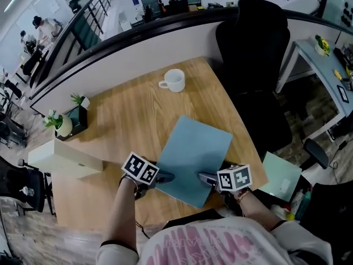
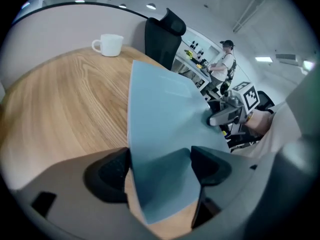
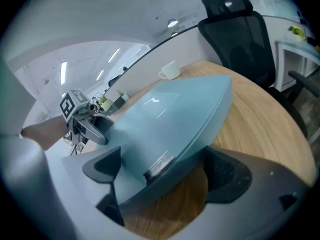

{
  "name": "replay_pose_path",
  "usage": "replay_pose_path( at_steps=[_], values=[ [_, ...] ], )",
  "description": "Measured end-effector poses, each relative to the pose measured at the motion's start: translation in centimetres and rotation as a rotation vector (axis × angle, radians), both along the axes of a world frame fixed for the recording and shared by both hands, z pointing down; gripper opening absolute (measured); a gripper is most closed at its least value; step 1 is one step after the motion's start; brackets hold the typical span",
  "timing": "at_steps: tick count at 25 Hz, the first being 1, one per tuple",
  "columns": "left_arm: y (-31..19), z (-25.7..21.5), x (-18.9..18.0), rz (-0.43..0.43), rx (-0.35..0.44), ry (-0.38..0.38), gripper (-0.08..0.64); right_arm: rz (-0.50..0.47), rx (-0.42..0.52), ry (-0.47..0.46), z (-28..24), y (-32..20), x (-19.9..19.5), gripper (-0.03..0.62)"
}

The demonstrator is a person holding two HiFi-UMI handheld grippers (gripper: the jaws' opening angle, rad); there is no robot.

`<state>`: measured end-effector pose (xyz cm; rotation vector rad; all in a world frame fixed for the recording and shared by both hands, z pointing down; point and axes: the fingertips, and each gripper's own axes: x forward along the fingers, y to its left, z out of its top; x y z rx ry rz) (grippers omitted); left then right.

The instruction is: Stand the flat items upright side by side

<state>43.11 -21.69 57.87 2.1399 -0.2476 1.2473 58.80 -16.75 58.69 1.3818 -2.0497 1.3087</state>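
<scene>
A blue folder lies flat on the surface. Left tool and right tool straddle its two nearest corners, jaws apart.

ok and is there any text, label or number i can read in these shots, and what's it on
No text here can be read.
Shirt: pink print, cropped and blurred, unreadable.
Blue folder: small label by its edge, too blurred.
Marker cubes: black-and-white squares only, no letters.

right gripper | jaws apart | blue folder between | over wooden table
</scene>
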Motion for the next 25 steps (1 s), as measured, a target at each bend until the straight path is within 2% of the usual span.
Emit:
replay_pose_path(
  at_steps=[3,7,11,13,18,25],
  values=[
    [2.3,-0.4,-0.3,-0.079,0.051,0.039,0.393,-0.065,-0.028,0.022,-0.2,1.2,0.0,0.509],
    [3.9,-1.8,-2.1,-0.195,0.161,0.103,0.393,-0.109,0.044,0.094,-1.8,1.5,-1.9,0.472],
    [6.1,-2.8,-6.2,-0.14,0.278,0.079,0.41,-0.189,0.109,0.153,-3.3,2.4,-6.4,0.474],
    [7.1,-3.3,-8.5,-0.145,0.317,0.087,0.41,-0.208,0.14,0.182,-4.1,3.0,-8.8,0.485],
    [9.8,-5.2,-15.0,-0.17,0.432,0.132,0.397,-0.212,0.233,0.216,-6.1,5.6,-15.3,0.485],
    [13.3,-8.1,-24.3,-0.266,0.559,0.197,0.38,-0.138,0.438,0.232,-10.7,7.9,-24.5,0.478]
  ],
)
